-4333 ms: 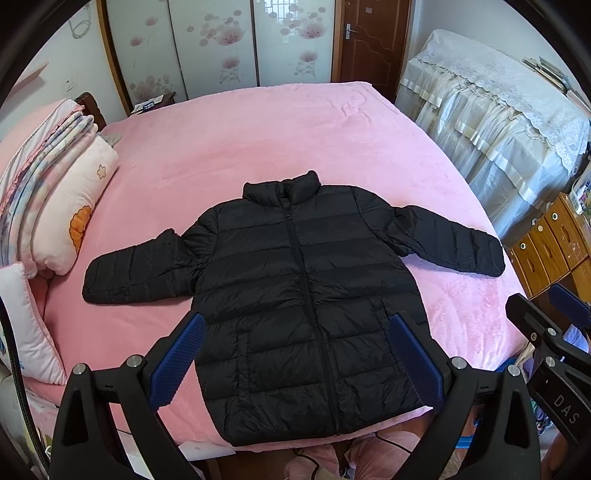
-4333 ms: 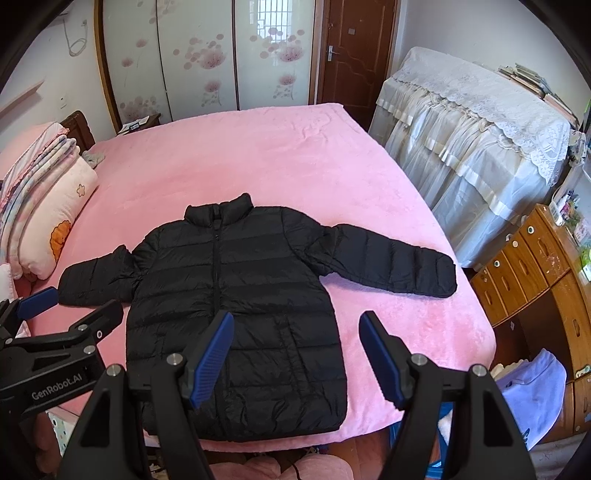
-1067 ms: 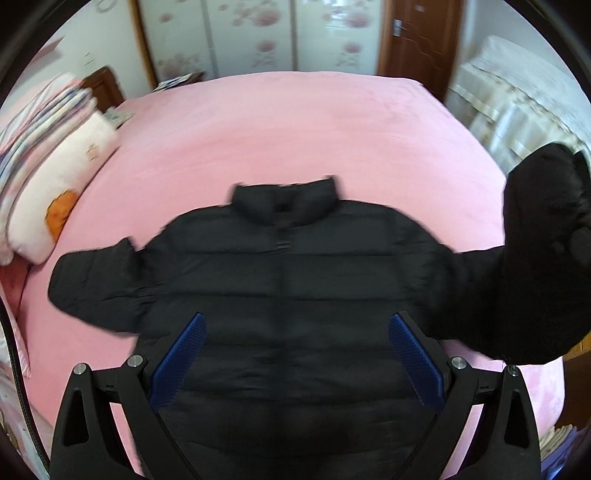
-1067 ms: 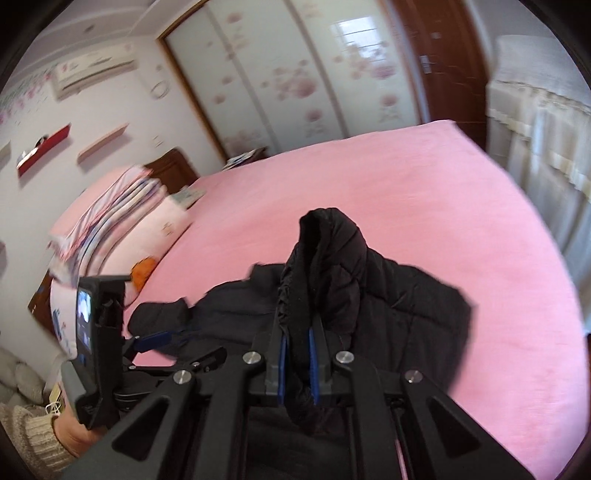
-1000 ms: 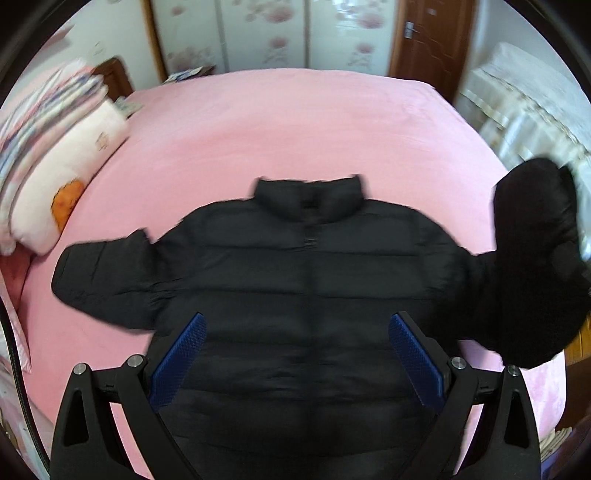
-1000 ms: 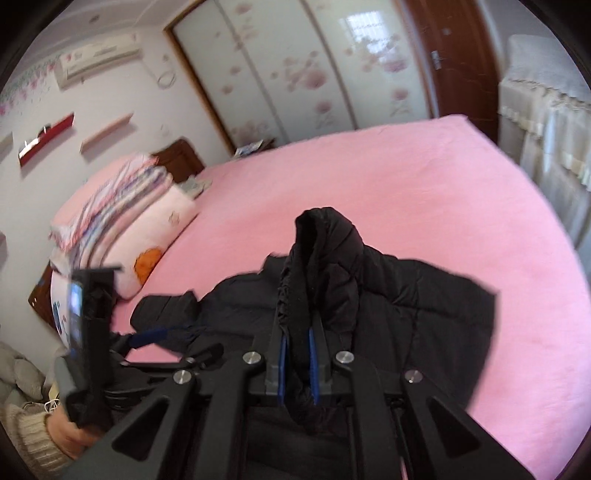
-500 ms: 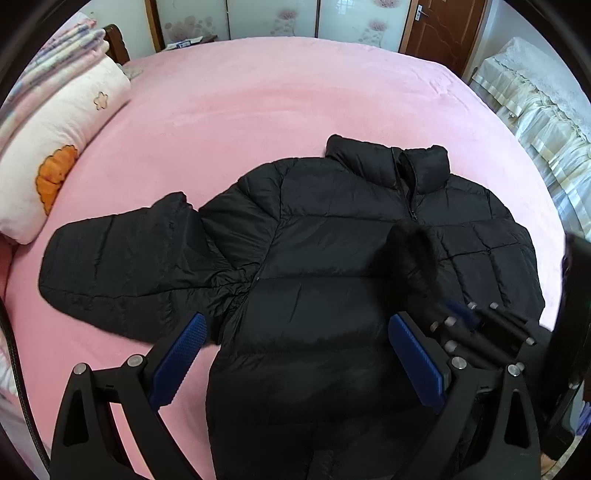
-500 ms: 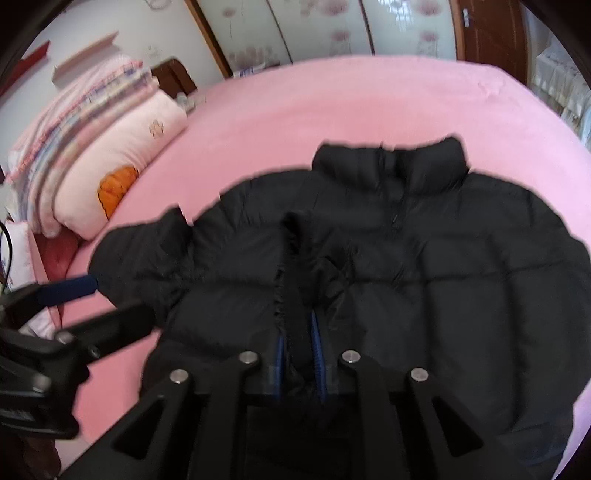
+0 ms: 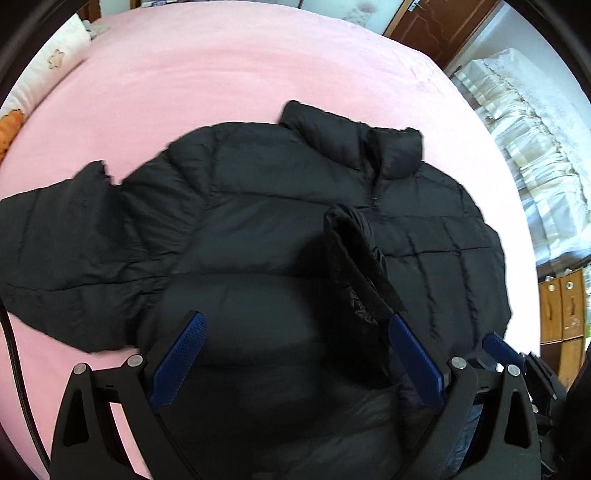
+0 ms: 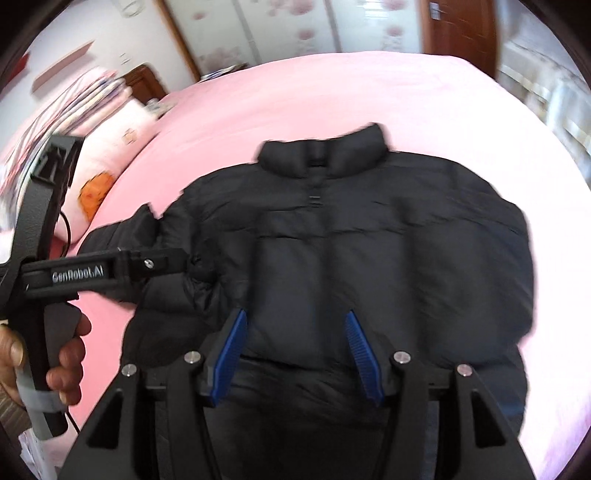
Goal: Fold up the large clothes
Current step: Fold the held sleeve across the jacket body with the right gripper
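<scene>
A black puffer jacket (image 9: pixel 295 192) lies front up on the pink bed (image 9: pixel 221 66), collar (image 10: pixel 321 155) away from me. Its left sleeve (image 9: pixel 55 240) stretches out to the left. The right sleeve is folded over the chest, and its cuff (image 9: pixel 351 243) stands up beside the right pad (image 9: pixel 415 362) of my left gripper (image 9: pixel 295 358). That gripper hovers open just above the jacket's lower front. My right gripper (image 10: pixel 297 350) is over the same area. Its jaws are opening, with only loose black fabric below them and neither pad pressing on it. A hand (image 10: pixel 66 354) holds the left tool's handle.
A pillow with an orange print (image 10: pixel 110 166) and stacked quilts (image 10: pixel 74 99) sit at the bed's left end. Floral wardrobe doors (image 10: pixel 295 26) and a brown door (image 10: pixel 458 29) stand behind. Lace-covered furniture (image 9: pixel 535 129) and wooden drawers (image 9: pixel 561 314) line the right side.
Both grippers sank toward the jacket. The right gripper carried the right sleeve over the chest, then its jaws parted and let the sleeve go.
</scene>
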